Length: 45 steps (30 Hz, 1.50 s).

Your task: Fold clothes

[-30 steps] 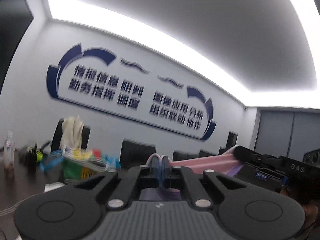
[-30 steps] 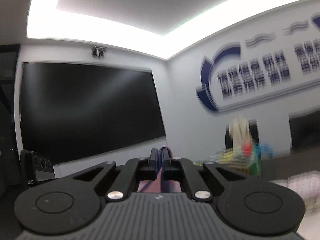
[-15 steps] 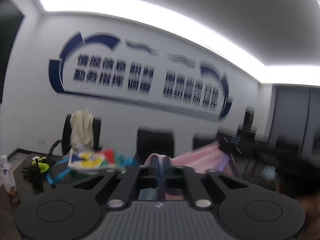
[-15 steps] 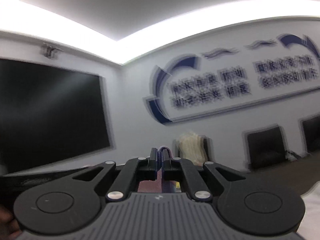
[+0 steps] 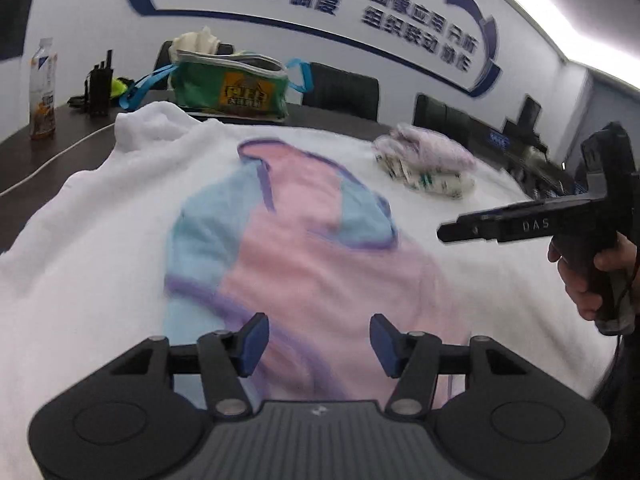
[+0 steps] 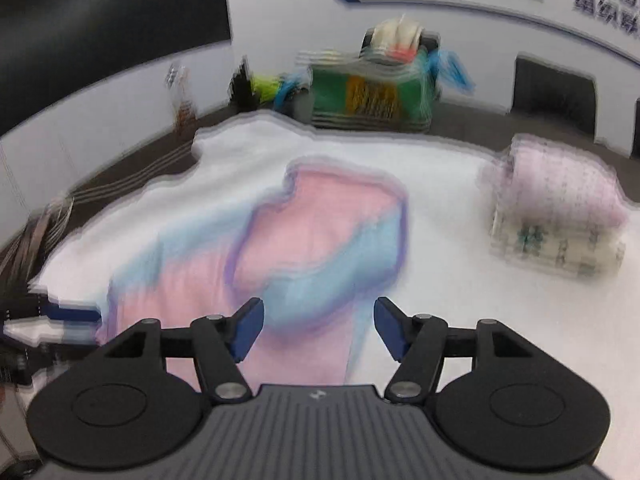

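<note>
Though motion blur smears its edges, the pink shirt lies beneath both grippers (jaws spread, empty).

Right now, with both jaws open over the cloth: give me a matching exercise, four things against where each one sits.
Things:
1. pink and blue shirt
2. green bag
3. drink bottle
4. stack of folded clothes

Places:
A. standing on the dark table, far left
B. spread on the white cloth, just ahead of both grippers
C. on the white cloth, off to the right of the shirt
D. at the far edge of the cloth, in front of the chairs

Pairs: 1-B, 2-D, 3-A, 4-C
</note>
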Each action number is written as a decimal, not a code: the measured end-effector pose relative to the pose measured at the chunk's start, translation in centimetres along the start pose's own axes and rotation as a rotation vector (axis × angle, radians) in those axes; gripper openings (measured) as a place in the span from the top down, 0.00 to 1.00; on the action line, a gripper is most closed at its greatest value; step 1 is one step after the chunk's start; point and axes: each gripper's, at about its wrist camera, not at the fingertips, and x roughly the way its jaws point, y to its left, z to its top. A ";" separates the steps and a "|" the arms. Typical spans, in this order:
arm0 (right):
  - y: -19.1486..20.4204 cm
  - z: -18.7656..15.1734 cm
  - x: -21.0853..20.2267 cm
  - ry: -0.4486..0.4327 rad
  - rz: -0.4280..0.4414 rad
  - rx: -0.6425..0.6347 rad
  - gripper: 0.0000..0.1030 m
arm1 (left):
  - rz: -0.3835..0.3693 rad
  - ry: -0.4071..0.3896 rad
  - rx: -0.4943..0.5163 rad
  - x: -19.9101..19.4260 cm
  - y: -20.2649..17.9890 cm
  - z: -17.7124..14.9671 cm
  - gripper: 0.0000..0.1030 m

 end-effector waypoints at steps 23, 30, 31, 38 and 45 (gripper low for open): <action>4.2 -10.8 -2.9 0.023 0.393 0.353 0.78 | -0.099 0.037 -0.036 -1.9 0.0 0.1 0.95; 4.7 -7.4 -2.4 -0.125 0.298 0.393 1.00 | -0.054 -0.041 -0.078 -0.6 1.1 5.0 0.96; 4.8 -6.2 -2.8 -0.156 0.276 0.372 1.00 | -0.048 -0.053 -0.084 -0.4 1.3 5.7 0.96; 3.6 1.4 0.1 -0.243 -0.066 0.280 0.92 | 0.043 0.004 -0.204 2.0 4.1 9.8 0.71; 5.3 -2.6 -3.3 -0.258 0.083 0.099 0.56 | -0.019 -0.095 -0.020 -6.0 6.5 2.1 0.42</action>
